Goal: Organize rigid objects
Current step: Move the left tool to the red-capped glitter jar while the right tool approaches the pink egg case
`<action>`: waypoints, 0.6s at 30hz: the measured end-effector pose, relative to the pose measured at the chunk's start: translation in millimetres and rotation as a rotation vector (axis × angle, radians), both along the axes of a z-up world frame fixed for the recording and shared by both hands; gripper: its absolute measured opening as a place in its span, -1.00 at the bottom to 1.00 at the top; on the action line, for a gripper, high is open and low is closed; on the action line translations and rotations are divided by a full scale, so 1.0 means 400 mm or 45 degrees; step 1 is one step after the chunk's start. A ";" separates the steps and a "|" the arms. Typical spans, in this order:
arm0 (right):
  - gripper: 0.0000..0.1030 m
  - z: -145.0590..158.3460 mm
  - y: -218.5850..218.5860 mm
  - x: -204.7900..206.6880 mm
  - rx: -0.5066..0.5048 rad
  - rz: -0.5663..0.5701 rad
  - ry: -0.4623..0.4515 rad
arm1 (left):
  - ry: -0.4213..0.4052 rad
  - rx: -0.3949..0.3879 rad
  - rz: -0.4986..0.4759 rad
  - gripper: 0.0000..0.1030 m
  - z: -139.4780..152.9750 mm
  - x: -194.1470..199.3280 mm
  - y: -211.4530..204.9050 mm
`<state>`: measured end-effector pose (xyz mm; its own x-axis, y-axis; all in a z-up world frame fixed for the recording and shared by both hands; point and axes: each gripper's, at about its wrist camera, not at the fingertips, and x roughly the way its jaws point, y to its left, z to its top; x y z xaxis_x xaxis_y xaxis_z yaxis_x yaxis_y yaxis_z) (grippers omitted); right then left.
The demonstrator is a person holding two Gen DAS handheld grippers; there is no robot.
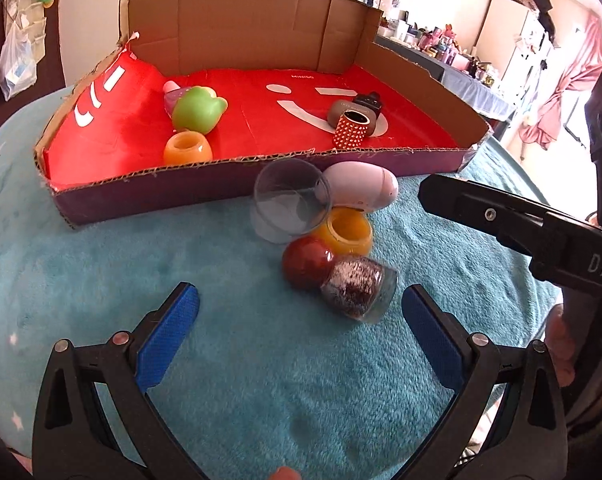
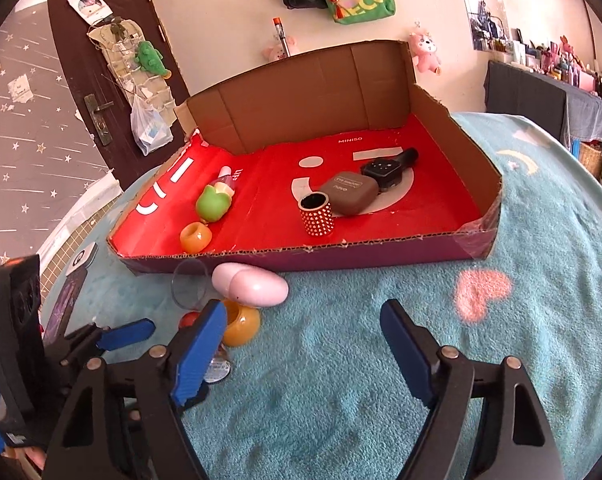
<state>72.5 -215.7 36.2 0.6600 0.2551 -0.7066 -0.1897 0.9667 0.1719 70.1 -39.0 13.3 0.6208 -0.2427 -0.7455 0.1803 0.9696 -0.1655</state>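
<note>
Looking along the left gripper (image 1: 301, 308), we find its blue pads spread wide with nothing between them, only the teal blanket (image 1: 141, 264). Our right gripper (image 2: 303, 326) is likewise parted and holds nothing; in the left wrist view just one black finger of it enters from the right edge.

Much is hard to read. In the right wrist view our own left pad covers most of the loose cluster: the red ball (image 2: 189, 319) shows as a sliver, and the glitter jar (image 2: 217, 368) only by its clear base. The clear cup (image 1: 291, 204) is nearly invisible against the blanket. A pink bottle (image 1: 172, 94) is half hidden behind the green toy (image 1: 197, 109).

We count five loose pieces at centre frame in the left wrist view, in front of the cardboard tray (image 1: 261, 162): one clear cup, one pink egg-shaped case (image 1: 365, 188), one orange jar (image 1: 347, 232), one red ball, one glitter jar. Inside the tray we count six: green toy, pink bottle, a second orange jar (image 1: 187, 148), a studded red cup (image 1: 351, 128), a brown case (image 1: 347, 110) and a black device (image 1: 367, 102).

The egg-shaped case lies on its side, long axis running left to right along the tray's front wall. The glitter jar lies tipped, base toward lower right, touching the red ball.
</note>
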 end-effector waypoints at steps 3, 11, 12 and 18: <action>0.59 -0.001 0.004 0.015 0.020 0.007 0.017 | -0.009 0.023 0.021 1.00 -0.003 0.015 -0.013; 0.59 -0.014 0.032 0.063 0.049 0.029 0.054 | -0.021 0.048 0.033 1.00 -0.008 0.019 0.014; 0.59 -0.017 0.034 0.068 0.053 0.028 0.059 | -0.021 0.053 0.040 1.00 -0.010 0.016 0.024; 0.59 -0.028 0.049 0.088 0.041 0.038 0.071 | -0.025 0.095 0.071 1.00 -0.014 -0.011 0.068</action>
